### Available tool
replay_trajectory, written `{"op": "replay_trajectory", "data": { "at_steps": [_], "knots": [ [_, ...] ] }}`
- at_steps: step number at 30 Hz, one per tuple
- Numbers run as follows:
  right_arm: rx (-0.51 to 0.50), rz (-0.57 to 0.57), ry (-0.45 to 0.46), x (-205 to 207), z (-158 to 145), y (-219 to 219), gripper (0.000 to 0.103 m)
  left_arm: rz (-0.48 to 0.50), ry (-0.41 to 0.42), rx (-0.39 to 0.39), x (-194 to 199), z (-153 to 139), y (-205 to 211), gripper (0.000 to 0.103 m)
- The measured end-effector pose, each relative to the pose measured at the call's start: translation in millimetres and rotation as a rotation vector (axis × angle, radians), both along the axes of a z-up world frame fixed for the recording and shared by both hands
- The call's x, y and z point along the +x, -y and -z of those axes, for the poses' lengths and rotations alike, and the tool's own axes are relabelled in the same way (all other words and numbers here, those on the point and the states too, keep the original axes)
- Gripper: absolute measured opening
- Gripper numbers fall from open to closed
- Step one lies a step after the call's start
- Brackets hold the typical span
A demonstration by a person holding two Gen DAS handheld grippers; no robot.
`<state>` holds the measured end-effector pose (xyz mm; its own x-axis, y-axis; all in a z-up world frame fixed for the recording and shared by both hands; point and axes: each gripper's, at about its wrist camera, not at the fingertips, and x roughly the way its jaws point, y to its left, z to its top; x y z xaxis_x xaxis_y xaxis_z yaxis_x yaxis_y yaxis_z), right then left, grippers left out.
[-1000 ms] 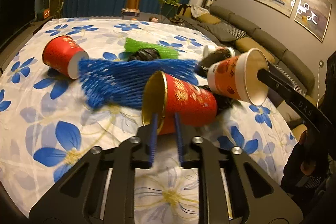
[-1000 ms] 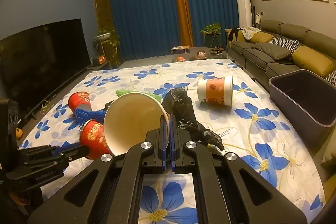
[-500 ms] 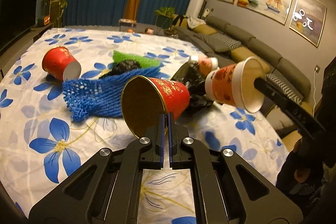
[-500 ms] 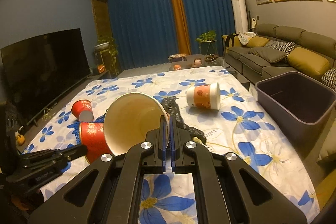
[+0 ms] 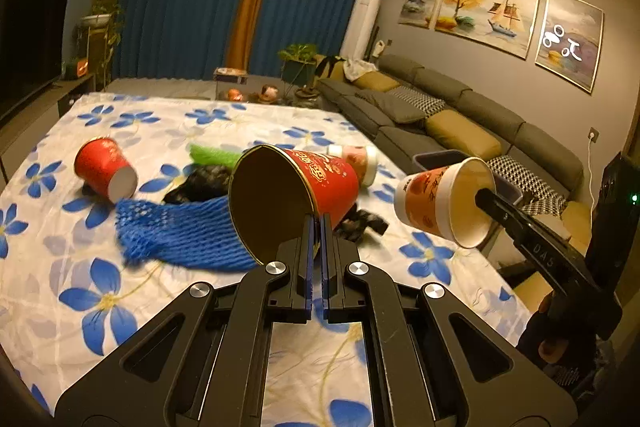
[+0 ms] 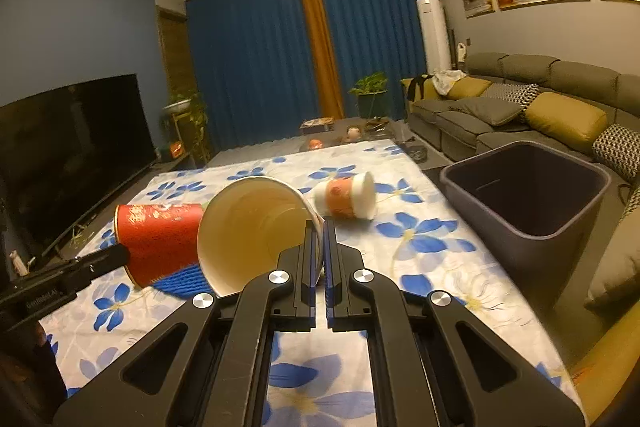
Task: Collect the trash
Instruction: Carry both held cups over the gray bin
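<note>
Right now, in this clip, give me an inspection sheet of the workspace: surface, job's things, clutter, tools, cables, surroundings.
Surface: floral cloth, wrinkled.
Job's things: red cup and orange-and-white cup both lifted; second red cup, another orange-and-white cup, blue net, green net and black bag lie on the cloth; grey bin beside it, nothing seen inside.
Clutter: nothing seen.
Tools: left tool shut on the red cup's rim; right tool shut on the orange-and-white cup's rim.
Cables: white cord at wall socket.
Surroundings: sofa, television, blue curtains.
</note>
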<state>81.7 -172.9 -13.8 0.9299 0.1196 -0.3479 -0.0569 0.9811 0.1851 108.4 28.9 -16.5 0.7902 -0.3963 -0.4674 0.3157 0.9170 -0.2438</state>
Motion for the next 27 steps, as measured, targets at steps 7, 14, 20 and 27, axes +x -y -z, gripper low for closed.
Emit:
{"op": "replay_trajectory", "data": {
  "at_steps": [7, 14, 20, 27],
  "knots": [
    [0.002, 0.074, 0.028, -2.3, -9.0, 35.1, 0.004, 0.04, 0.044, 0.031, 8.9, -13.8, 40.3, 0.002],
    [-0.009, 0.225, 0.073, 3.3, -22.8, 92.3, 0.004, 0.146, 0.104, 0.034, 26.8, -35.7, 108.7, 0.002],
    [-0.019, 0.345, 0.09, 11.2, -30.5, 138.9, 0.004, 0.248, 0.148, 0.033, 46.6, -48.3, 179.1, 0.002],
    [0.006, 0.423, 0.079, 23.6, -26.2, 182.2, 0.004, 0.322, 0.146, 0.037, 77.8, -41.8, 243.9, 0.002]
  ]
}}
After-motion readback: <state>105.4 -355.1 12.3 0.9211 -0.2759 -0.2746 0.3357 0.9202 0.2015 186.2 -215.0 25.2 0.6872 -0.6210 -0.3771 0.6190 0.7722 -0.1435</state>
